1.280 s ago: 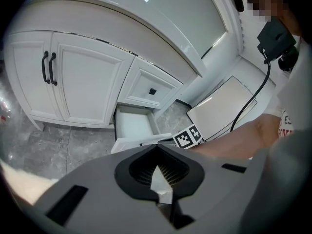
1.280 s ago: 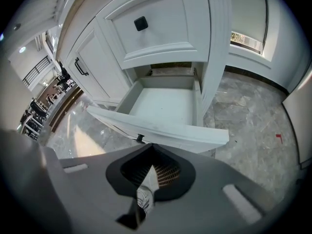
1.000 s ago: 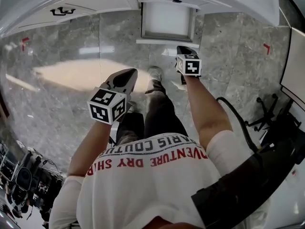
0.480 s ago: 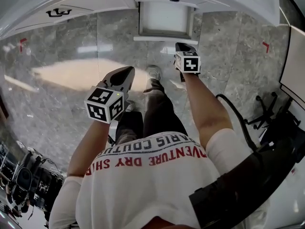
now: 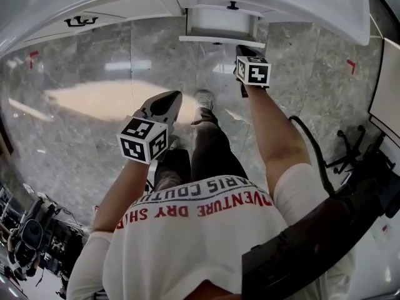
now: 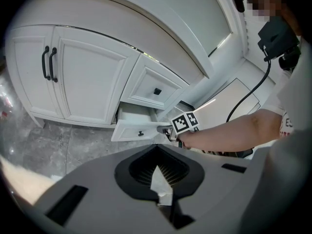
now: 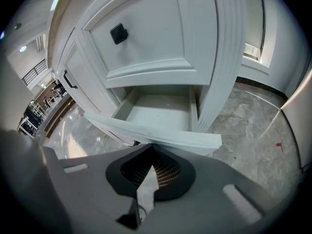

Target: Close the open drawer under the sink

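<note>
The white drawer (image 5: 220, 22) under the sink counter stands partly open at the top of the head view, its inside empty (image 7: 158, 112). My right gripper (image 5: 247, 50) is shut, and its tip meets the right end of the drawer front (image 7: 161, 134). The left gripper view shows the same contact, with the right gripper (image 6: 166, 128) at the front panel (image 6: 136, 130) beside its small black knob. My left gripper (image 5: 164, 105) is shut on nothing. It hangs over the marble floor, well back from the cabinet.
Above the open drawer sits a shut drawer with a black knob (image 7: 118, 33). Cabinet doors with black handles (image 6: 48, 62) lie to the left. My leg and shoe (image 5: 203, 99) stand before the drawer. A black cable (image 5: 312, 158) and a chair base (image 5: 347, 150) are at the right.
My right gripper has moved forward to the drawer front, and the drawer shows less of its inside than before. The left gripper has hardly moved.
</note>
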Demonstrator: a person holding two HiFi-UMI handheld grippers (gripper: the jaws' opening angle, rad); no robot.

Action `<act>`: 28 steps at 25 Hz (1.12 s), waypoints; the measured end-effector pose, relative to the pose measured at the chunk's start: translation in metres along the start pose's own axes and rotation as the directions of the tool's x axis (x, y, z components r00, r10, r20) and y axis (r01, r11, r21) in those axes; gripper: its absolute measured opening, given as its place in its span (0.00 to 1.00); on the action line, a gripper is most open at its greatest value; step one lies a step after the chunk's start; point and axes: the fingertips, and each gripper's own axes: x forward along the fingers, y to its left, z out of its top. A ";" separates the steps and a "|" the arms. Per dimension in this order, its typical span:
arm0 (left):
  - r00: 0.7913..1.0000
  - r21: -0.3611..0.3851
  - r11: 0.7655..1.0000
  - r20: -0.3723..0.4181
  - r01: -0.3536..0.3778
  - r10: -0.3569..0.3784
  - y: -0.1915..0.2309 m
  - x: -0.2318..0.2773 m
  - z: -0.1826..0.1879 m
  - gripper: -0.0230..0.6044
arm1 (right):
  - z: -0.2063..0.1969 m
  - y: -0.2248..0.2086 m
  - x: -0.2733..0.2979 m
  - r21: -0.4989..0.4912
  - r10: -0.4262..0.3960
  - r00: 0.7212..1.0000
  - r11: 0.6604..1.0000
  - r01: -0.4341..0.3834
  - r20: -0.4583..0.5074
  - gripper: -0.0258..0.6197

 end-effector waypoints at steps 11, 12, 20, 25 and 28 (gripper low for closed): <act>1.000 -0.020 1.000 -0.008 -0.016 0.016 0.007 0.006 -0.004 0.04 | 0.058 -0.018 0.026 0.030 -0.016 0.998 0.999 0.014 0.053 0.04; 1.000 -0.021 1.000 -0.007 -0.018 0.018 0.007 0.007 -0.004 0.04 | 0.063 -0.020 0.027 0.036 -0.019 0.998 0.999 0.017 0.060 0.04; 0.999 -0.032 0.999 -0.007 -0.037 0.037 0.013 0.005 -0.005 0.04 | 0.092 -0.029 0.036 0.012 -0.032 0.997 0.999 0.031 0.077 0.04; 0.999 -0.024 0.999 -0.009 -0.048 0.048 0.014 0.004 -0.008 0.04 | 0.099 -0.034 0.039 -0.012 -0.027 0.997 1.000 0.028 0.077 0.04; 0.999 -0.027 0.998 -0.005 -0.051 0.051 0.014 0.003 -0.009 0.04 | 0.098 -0.033 0.037 -0.004 -0.022 0.995 1.000 0.022 0.094 0.04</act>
